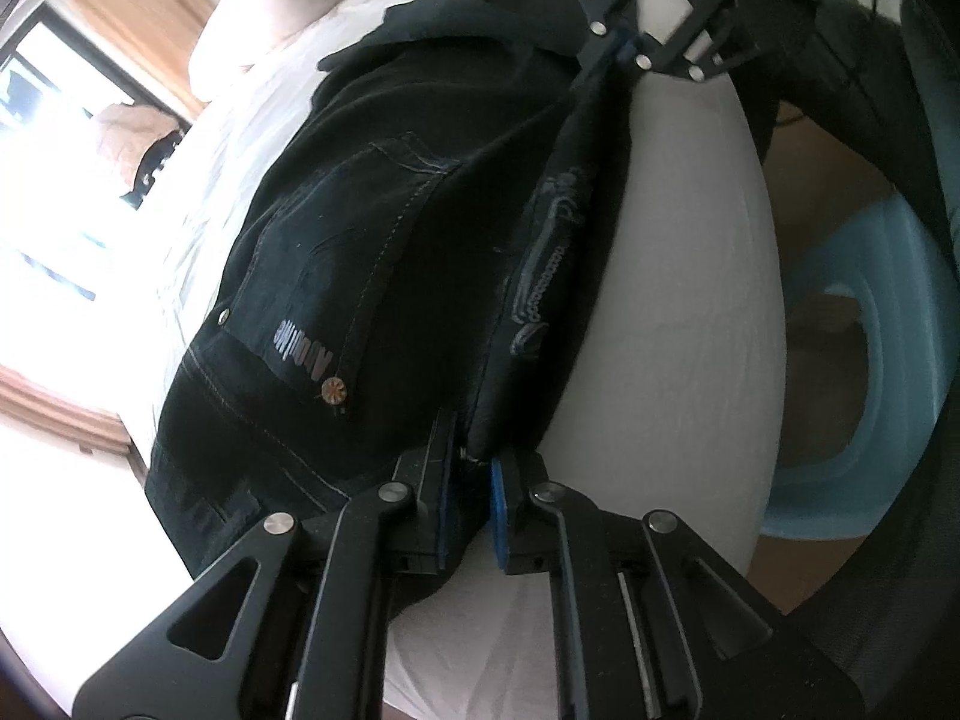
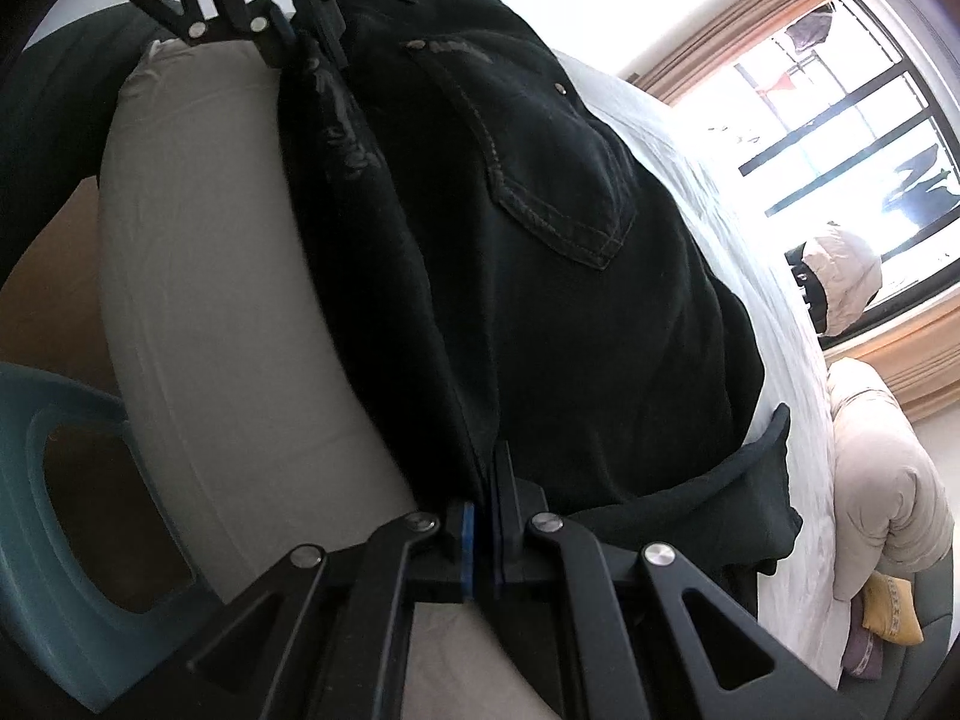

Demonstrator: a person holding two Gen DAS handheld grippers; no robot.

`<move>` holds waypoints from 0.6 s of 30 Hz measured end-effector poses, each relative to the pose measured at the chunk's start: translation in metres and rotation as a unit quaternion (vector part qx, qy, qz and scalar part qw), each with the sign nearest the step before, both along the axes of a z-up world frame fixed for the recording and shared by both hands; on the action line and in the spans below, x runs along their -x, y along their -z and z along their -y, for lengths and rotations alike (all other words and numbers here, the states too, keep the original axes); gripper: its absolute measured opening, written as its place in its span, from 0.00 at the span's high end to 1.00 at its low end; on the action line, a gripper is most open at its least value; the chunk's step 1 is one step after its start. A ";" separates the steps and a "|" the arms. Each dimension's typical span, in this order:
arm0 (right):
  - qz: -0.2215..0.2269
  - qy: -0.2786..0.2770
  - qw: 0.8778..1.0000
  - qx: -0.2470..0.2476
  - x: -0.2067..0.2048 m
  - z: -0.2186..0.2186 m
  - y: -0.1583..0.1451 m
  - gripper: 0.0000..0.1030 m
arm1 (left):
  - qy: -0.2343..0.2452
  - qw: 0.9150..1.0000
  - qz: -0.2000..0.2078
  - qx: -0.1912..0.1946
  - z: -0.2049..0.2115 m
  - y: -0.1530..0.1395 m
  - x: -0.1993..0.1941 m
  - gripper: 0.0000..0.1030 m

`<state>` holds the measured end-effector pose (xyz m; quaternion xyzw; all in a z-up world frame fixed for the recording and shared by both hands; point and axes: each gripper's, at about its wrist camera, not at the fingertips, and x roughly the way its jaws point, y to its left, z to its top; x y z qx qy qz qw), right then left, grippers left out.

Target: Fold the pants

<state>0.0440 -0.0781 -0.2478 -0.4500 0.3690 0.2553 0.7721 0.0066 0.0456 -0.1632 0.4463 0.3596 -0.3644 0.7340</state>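
Black jeans lie on a white bed, back pocket up, with a rivet and a printed label showing. At the bottom of the left wrist view my left gripper is shut on the near fold edge of the jeans by the waistband. My right gripper at the top pinches the same edge farther along. In the right wrist view the jeans fill the middle. The right gripper is shut on the cloth edge at the bottom, and the left gripper grips it at the top. The edge runs taut between them along the bed's side.
A light blue plastic stool stands on the brown floor beside the bed, also seen as the stool at lower left. A beige quilt is heaped at the bed's far end. A bright window with curtains is beyond.
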 end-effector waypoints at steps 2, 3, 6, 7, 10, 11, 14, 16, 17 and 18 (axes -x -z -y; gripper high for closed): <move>0.003 0.004 1.000 -0.005 0.003 0.000 0.001 0.95 | -0.011 1.000 -0.007 0.001 -0.001 -0.004 0.000 0.89; 0.004 0.006 1.000 -0.008 0.004 0.002 0.002 0.95 | -0.017 1.000 -0.013 0.003 -0.003 -0.008 0.001 0.88; 0.010 0.013 1.000 -0.008 0.009 -0.001 0.002 0.94 | -0.042 0.998 -0.044 0.016 -0.008 -0.017 -0.001 0.85; 0.013 0.015 1.000 -0.006 0.009 -0.001 0.002 0.93 | -0.049 0.997 -0.052 0.023 -0.010 -0.021 -0.001 0.85; 0.021 0.023 1.000 -0.006 0.010 0.000 -0.001 0.80 | -0.073 0.994 -0.074 0.042 -0.020 -0.033 -0.002 0.84; 0.024 0.029 0.999 -0.010 0.009 0.003 -0.003 0.74 | -0.082 0.992 -0.081 0.048 -0.023 -0.036 -0.003 0.84; 0.030 0.059 0.997 -0.039 0.008 0.013 -0.020 0.36 | -0.113 0.983 -0.118 0.083 -0.031 -0.050 -0.003 0.84; 0.017 0.070 0.995 -0.067 0.010 0.021 -0.035 0.25 | -0.118 0.977 -0.139 0.108 -0.034 -0.060 0.000 0.84; 0.012 0.070 0.994 -0.080 0.011 0.024 -0.043 0.25 | -0.120 0.976 -0.142 0.116 -0.034 -0.064 0.001 0.84; 0.010 0.071 0.993 -0.093 0.014 0.026 -0.050 0.25 | -0.128 0.974 -0.138 0.127 -0.034 -0.069 0.001 0.84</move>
